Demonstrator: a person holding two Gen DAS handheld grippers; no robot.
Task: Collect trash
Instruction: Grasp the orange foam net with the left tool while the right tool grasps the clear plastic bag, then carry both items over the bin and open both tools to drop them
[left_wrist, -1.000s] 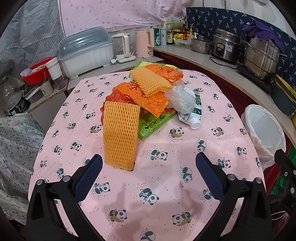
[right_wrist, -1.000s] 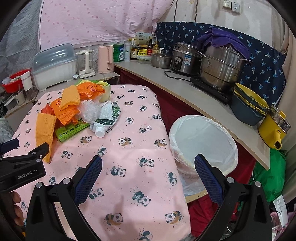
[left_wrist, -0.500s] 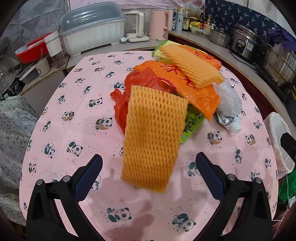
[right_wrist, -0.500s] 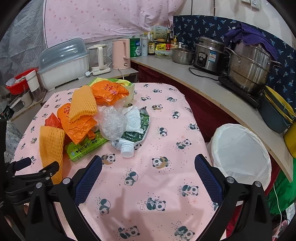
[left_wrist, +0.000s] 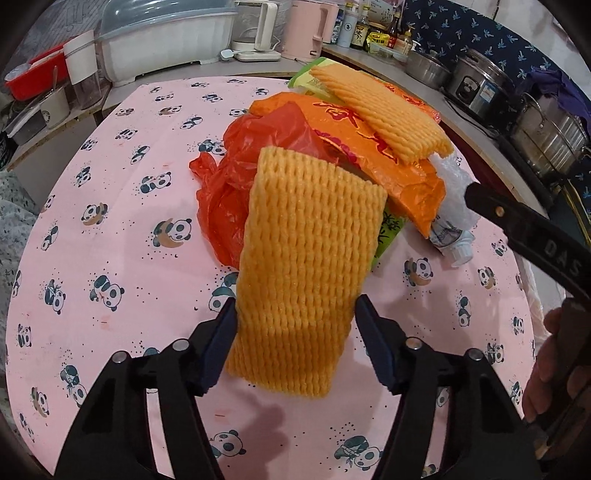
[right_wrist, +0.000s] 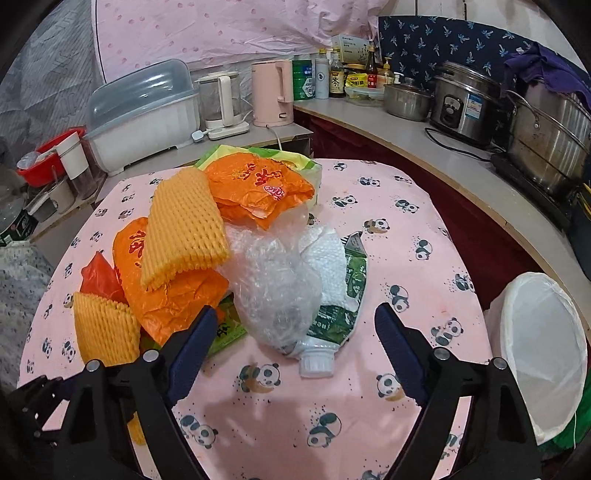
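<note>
An orange foam net (left_wrist: 295, 266) is lying at the trash pile's near edge on the surface (left_wrist: 110, 229), between the closing left tongs (left_wrist: 295, 343) (pads not visibly pressing). The right tongs (right_wrist: 295, 354), also closing, are flanking a clear plastic bag (right_wrist: 277, 288) and holding nothing.

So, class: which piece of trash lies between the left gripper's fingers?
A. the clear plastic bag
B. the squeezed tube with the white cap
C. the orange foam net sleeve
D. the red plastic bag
C: the orange foam net sleeve lies between the closing left gripper fingers.
</note>
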